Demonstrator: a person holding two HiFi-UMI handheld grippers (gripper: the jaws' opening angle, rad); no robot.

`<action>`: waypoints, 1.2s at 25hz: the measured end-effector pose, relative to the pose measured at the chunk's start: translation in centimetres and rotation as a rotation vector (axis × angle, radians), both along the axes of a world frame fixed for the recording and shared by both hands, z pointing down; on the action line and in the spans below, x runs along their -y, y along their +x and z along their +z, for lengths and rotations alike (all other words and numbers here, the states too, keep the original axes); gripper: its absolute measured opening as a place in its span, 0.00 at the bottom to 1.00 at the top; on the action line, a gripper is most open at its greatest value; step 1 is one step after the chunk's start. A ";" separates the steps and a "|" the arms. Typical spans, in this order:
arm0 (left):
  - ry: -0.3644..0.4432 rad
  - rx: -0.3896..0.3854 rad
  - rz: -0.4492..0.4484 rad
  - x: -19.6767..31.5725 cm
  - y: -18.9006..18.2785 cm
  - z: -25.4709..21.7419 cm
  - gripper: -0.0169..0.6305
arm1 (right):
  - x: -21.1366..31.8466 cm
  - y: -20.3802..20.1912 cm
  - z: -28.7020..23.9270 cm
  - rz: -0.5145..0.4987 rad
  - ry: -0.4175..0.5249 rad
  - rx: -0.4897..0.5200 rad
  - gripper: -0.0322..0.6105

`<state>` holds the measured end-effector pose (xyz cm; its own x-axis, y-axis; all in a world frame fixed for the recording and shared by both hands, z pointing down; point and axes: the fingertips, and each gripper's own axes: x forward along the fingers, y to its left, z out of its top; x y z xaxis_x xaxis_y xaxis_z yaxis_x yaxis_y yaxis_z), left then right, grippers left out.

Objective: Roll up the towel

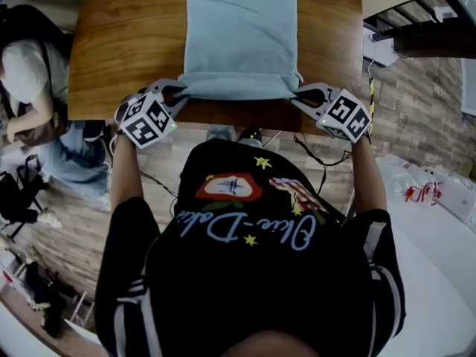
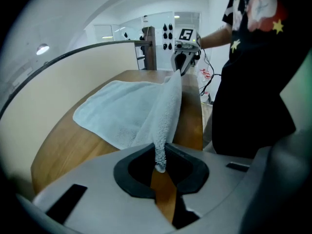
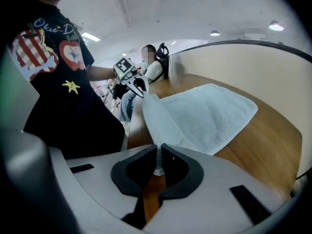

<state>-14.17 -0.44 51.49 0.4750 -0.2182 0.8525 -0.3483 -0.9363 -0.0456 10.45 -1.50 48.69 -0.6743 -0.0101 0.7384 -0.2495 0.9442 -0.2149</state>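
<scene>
Closest in, black printed shirt [image 1: 253,274] filling the lower part of the head view. Just beyond it, left gripper [image 1: 181,93] with jaws pressed nearly together, pinching the near left corner of the towel [image 1: 239,36]. Right gripper [image 1: 299,95] likewise clamped on the near right corner, thin cloth squeezed between the jaws in each gripper view. Pale blue, fluffy terry, spread flat along the middle of the wooden table [image 1: 126,43], far end stopping short of the table's far edge. Near hem raised off the wood and pulled taut between the two grippers, both corners drawn out into points, shadow underneath. Bare wood on both sides of the cloth, wider on the left. Both grippers right at the table's near edge, plank floor [image 1: 424,117] open below and to the right.
</scene>
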 end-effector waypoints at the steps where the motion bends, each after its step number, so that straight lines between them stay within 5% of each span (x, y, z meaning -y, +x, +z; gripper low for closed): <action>1: -0.006 -0.005 0.002 0.5 0.0 -0.1 0.09 | 0.6 0.0 -0.2 0.013 -0.007 0.011 0.08; 7: -0.037 -0.023 0.021 2.7 0.0 -0.4 0.09 | 3.1 -0.1 -0.5 0.074 -0.035 0.044 0.08; 22: 0.056 -0.080 -0.057 9.9 -0.5 0.0 0.10 | 9.5 -0.6 0.7 0.246 -0.021 0.015 0.08; 30: 0.099 -0.097 -0.154 13.5 -1.1 0.5 0.30 | 12.0 0.0 3.0 0.338 0.016 -0.070 0.13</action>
<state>-15.31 -13.96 52.01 0.5086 -0.3748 0.7752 -0.4945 -0.8642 -0.0935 10.43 -13.54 51.69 -0.5784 -0.2358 0.7809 -0.5622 0.8089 -0.1722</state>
